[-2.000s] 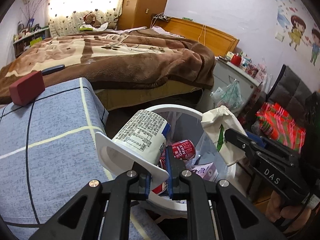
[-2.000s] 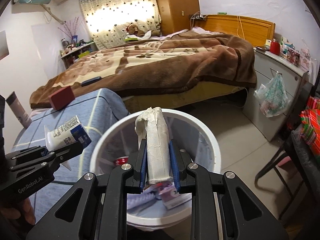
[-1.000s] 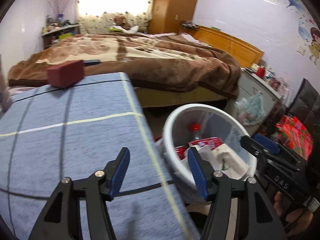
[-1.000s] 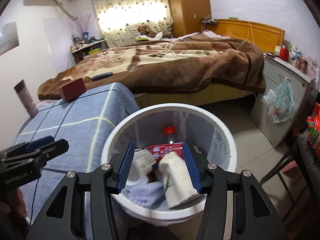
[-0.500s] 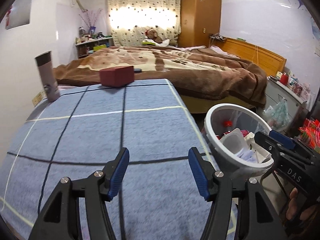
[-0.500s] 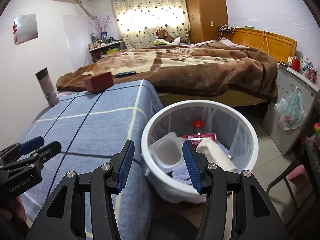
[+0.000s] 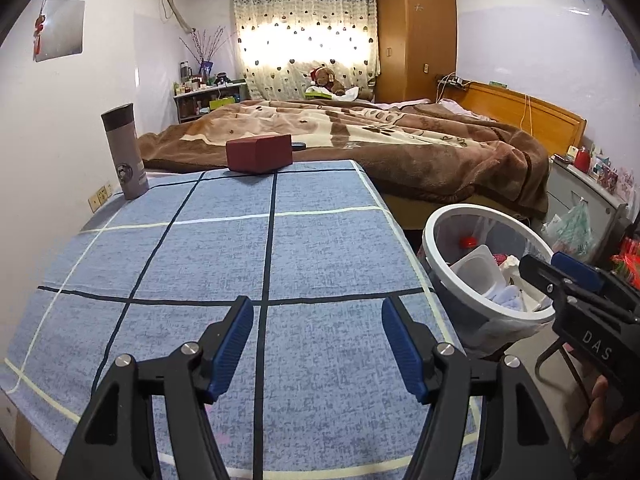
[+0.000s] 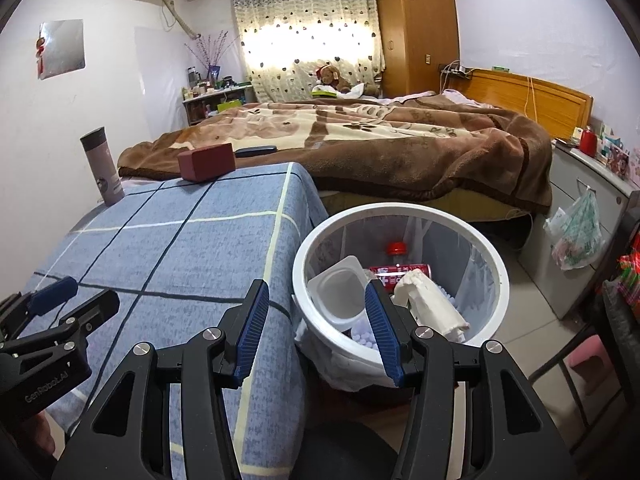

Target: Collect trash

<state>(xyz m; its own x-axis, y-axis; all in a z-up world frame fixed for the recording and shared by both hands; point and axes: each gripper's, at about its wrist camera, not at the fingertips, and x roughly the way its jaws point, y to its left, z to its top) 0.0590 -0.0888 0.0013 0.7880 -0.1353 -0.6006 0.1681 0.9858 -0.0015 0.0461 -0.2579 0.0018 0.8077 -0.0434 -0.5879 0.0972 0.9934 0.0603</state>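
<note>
Both tongs hang released and empty: left tongs [image 7: 318, 342] over the blue bench [image 7: 224, 264], right tongs [image 8: 314, 326] near the white bin [image 8: 400, 210] on the right. Trash sits inside: a light, crushable plastic cup [image 8: 340, 294], best pinched at its rim, and a soft paper wad [image 8: 430, 304].
</note>
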